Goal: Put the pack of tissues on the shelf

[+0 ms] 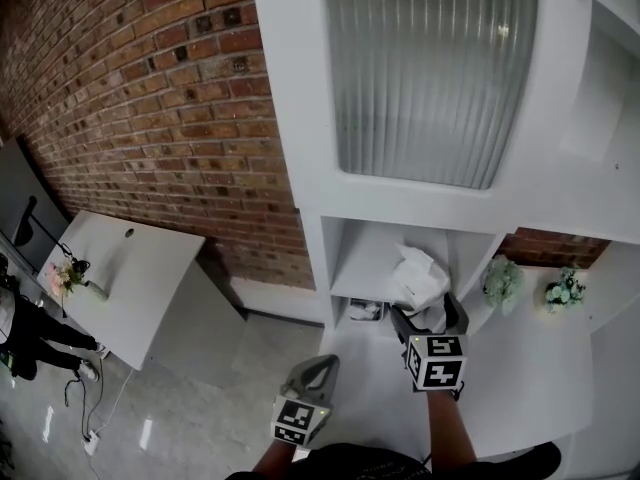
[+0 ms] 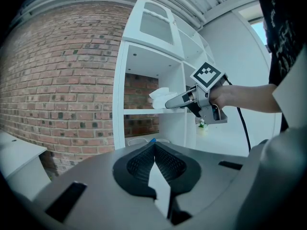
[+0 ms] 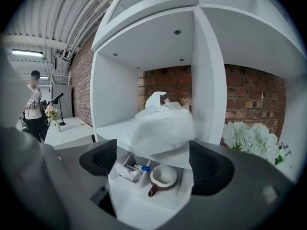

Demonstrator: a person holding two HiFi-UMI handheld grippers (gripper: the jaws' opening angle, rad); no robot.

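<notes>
The soft white plastic-wrapped pack of tissues [image 3: 163,126], one loose sheet puffed up from its top, lies on the flat white shelf [image 3: 111,128] of the tall white cabinet. It sits at the shelf's front edge, toward the right corner beside the white upright divider [image 3: 209,80], and looks to bear its own weight there. The right gripper [image 3: 153,164] is level with that edge with its dark ribbed jaws spread as wide as they go, one on each side of the pack and neither pad pressing it. That reads as a let-go: the pack is placed and the grip is slack so the tool can draw back without dragging it off. Because the pack sits so near the lip, a straight pull back would be safer than a sideways one. The left gripper [image 2: 155,162] hangs lower and back from the cabinet, jaws closed tip to tip on nothing, kept out of the way since one hand is enough for the job. In the compartment below are a shallow white tray [image 3: 128,172] holding a pen and a white cup with a brown handle [image 3: 163,176]. White artificial flowers [image 3: 249,138] stand in the bay to the right, against the red brick wall [image 3: 249,95].
</notes>
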